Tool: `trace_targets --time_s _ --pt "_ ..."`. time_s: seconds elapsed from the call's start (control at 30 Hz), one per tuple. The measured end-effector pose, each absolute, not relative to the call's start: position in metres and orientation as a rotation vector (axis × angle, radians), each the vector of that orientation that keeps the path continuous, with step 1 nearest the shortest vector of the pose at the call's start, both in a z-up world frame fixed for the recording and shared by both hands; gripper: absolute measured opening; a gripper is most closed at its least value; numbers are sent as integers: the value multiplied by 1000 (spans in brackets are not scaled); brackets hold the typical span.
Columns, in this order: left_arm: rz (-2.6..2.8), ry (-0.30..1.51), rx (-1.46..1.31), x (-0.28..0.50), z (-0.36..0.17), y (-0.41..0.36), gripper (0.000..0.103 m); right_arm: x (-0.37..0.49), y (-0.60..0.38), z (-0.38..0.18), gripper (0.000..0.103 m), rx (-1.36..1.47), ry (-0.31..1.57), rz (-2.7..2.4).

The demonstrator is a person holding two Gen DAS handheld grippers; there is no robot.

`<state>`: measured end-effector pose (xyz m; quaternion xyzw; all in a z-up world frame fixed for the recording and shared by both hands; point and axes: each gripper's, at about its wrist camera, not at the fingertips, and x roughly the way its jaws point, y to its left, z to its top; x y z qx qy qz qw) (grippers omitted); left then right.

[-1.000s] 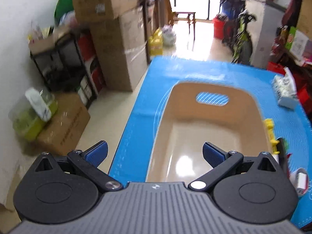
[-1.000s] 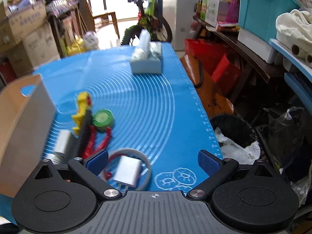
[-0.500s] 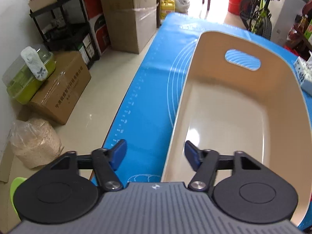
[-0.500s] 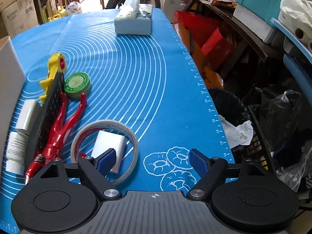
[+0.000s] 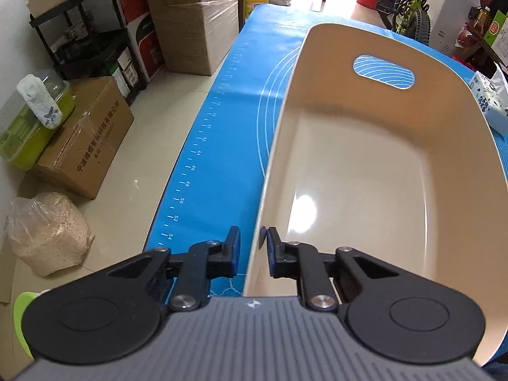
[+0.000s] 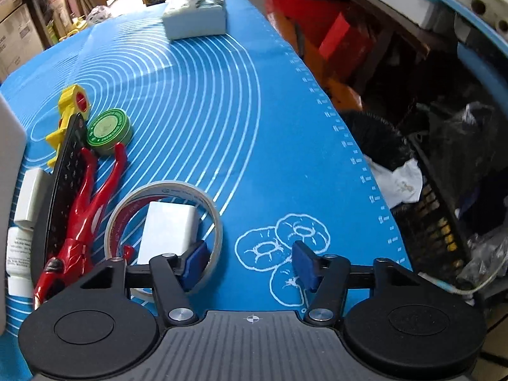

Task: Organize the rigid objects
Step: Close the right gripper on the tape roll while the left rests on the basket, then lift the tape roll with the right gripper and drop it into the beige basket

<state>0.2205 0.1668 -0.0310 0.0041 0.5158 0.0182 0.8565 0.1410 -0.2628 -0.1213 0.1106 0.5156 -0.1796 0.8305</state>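
My left gripper point(image 5: 250, 247) is shut on the near left rim of the empty beige bin point(image 5: 276, 146), one finger outside the wall and one inside. My right gripper point(image 6: 250, 262) is open just above the blue mat point(image 6: 254, 133); its left finger sits over the edge of a clear tape roll point(image 6: 209, 203) that rings a white block point(image 6: 166, 231). Left of it lie red pliers point(image 6: 92, 190), a black remote point(image 6: 63, 174), a green tape roll point(image 6: 109, 130), a yellow toy point(image 6: 68, 111), a white adapter point(image 6: 30, 193) and a white bottle point(image 6: 19, 260).
A tissue box point(image 6: 197, 17) stands at the mat's far end and also shows in the left wrist view point(image 5: 490, 101). Cardboard boxes point(image 5: 85, 139) and a sack point(image 5: 47, 231) sit on the floor left of the table. A cluttered black basket point(image 6: 428, 209) stands to the right.
My left gripper has closed onto the bin's left rim. My right gripper has dropped lower and nearer the tape roll, and its fingers have narrowed somewhat.
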Motion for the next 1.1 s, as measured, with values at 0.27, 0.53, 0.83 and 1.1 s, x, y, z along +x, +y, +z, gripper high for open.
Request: trace_targets --time_s 0.27,0.53,0.83,1.1 --pt "26 1083 -15 221 -31 165 11 145 -250 -118 29 216 1080 -307" --pt "15 1083 -35 221 -32 169 10 142 -249 -106 16 233 1024 -329" --pt "19 1087 -45 221 -34 169 10 135 -246 -76 16 233 933 -355" --pt "24 1087 -41 221 -34 168 10 145 -211 -20 16 197 783 -247"
